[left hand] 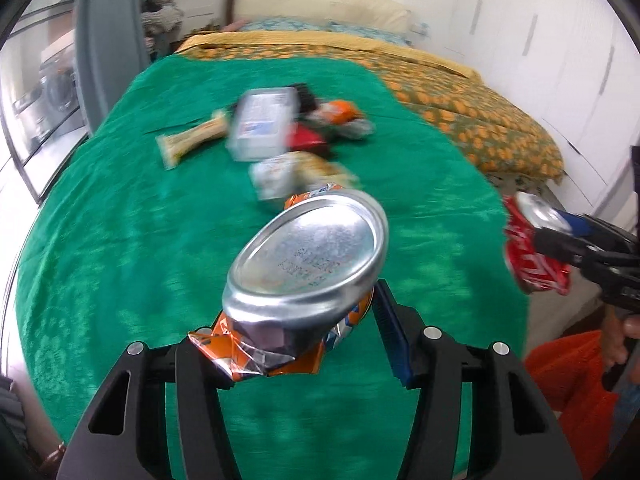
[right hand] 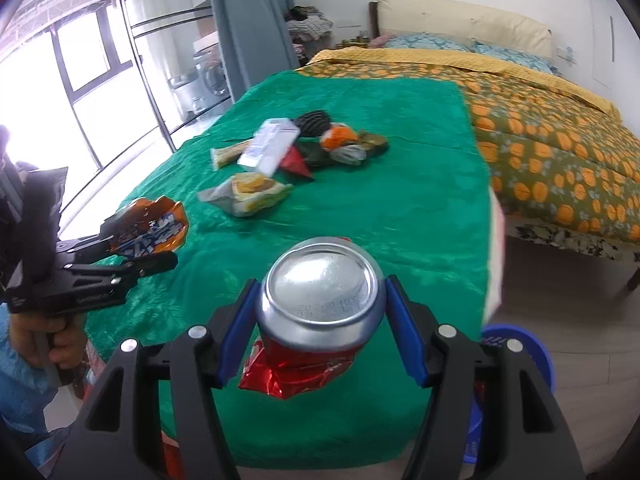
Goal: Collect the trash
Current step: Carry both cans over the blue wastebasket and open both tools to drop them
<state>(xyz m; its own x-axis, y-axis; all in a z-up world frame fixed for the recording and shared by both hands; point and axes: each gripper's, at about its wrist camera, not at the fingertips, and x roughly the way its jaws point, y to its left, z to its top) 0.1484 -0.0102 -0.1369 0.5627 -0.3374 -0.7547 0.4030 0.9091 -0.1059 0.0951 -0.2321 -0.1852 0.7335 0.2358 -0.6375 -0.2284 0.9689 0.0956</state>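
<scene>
A crushed orange can (left hand: 296, 280) is held clear of the bed in the left gripper (left hand: 304, 340), whose fingers (left hand: 390, 336) are closed on its crumpled lower body. The can's long axis runs forward along the fingers, so its silver base is turned up and away toward the camera. A crushed red can (right hand: 316, 320) is held the same way in the right gripper (right hand: 316, 332), the blue-padded fingers (right hand: 404, 332) pressed against its sides, base outward, crumpled red wall hanging below.

Both cans are carried above the near part of a green cloth (right hand: 400, 168) spread over the bed (right hand: 560, 152). The orange can is seen at the left edge of the cloth in the right wrist view, the red can past its right edge in the left wrist view.

The relation that is judged to matter next is that of the cans to a container. A blue basket (right hand: 536, 356) is glimpsed on the floor low at the right, just beside and beneath the right gripper; the red can is therefore the nearer of the two, and the orange can would have to be brought across the cloth.

Farther up the cloth, well apart from both grippers, more litter is left: a yellow snack wrapper (right hand: 248, 192), a white box (right hand: 268, 148), a long pale packet (right hand: 228, 154), and a heap of crumpled wrappers (right hand: 340, 140).
</scene>
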